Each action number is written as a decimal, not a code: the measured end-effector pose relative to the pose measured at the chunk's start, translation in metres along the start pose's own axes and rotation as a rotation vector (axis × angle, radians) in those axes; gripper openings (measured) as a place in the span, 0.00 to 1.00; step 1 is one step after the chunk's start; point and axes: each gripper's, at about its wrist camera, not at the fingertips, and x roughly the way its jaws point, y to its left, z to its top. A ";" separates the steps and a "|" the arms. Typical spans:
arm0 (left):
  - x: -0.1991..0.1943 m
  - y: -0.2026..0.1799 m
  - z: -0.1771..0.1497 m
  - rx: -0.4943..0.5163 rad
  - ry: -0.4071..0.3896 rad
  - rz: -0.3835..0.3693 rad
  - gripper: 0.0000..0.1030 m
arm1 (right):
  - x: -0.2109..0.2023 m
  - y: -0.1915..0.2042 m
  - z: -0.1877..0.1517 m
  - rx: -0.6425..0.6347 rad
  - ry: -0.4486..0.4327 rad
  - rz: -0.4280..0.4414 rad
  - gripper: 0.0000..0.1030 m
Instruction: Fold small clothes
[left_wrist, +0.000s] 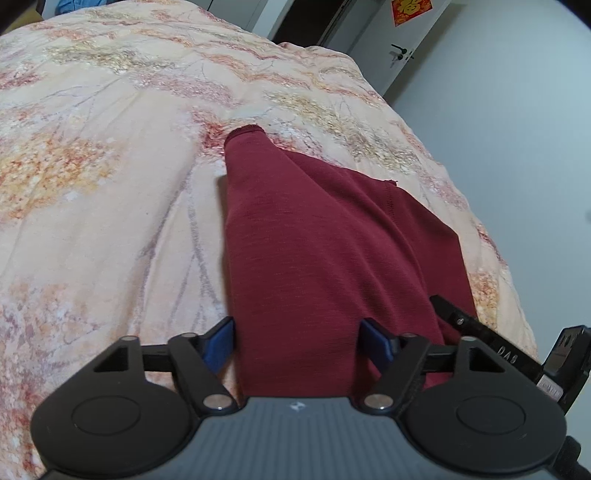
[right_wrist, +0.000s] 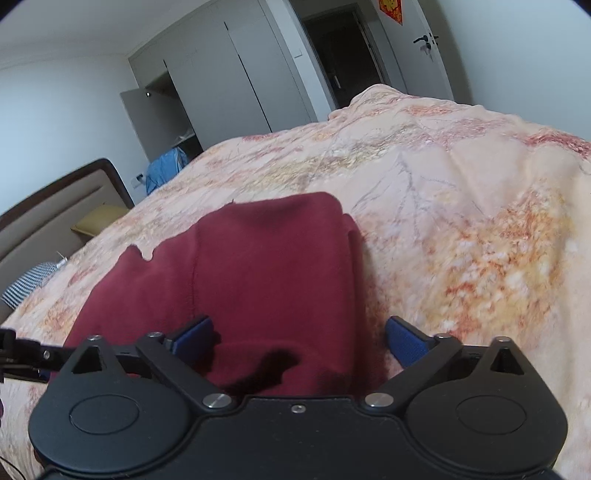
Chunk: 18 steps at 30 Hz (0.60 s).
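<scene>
A dark red garment (left_wrist: 314, 240) lies folded into a long strip on a peach floral bedspread (left_wrist: 110, 184). Its near end runs between the blue pads of my left gripper (left_wrist: 299, 343), whose jaws stand apart astride the cloth, the left pad by the fold's left edge. In the right wrist view the same red garment (right_wrist: 258, 258) lies on the bedspread (right_wrist: 461, 221), and its near right part sits between the wide-apart pads of my right gripper (right_wrist: 301, 339). Neither pair of pads visibly pinches the cloth. Part of the right gripper's black body (left_wrist: 491, 343) shows beside the left one.
The bed's edge drops off to the right of the garment, towards a white wall and a door (left_wrist: 402, 48). A wardrobe (right_wrist: 221, 92) with one door open, a blue cloth (right_wrist: 162, 170), the headboard (right_wrist: 55, 210), a yellow pillow (right_wrist: 99, 221) and a checked cloth (right_wrist: 26, 284) lie to the left.
</scene>
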 end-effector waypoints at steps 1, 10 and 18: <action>0.000 -0.001 0.000 0.002 0.003 0.008 0.73 | -0.001 0.001 0.000 0.007 0.003 -0.003 0.91; -0.003 -0.014 0.002 0.050 0.006 0.044 0.65 | -0.013 0.011 -0.001 0.068 0.030 -0.023 0.64; -0.011 -0.017 0.002 0.065 -0.013 0.041 0.49 | -0.027 0.021 0.005 0.037 0.027 -0.027 0.33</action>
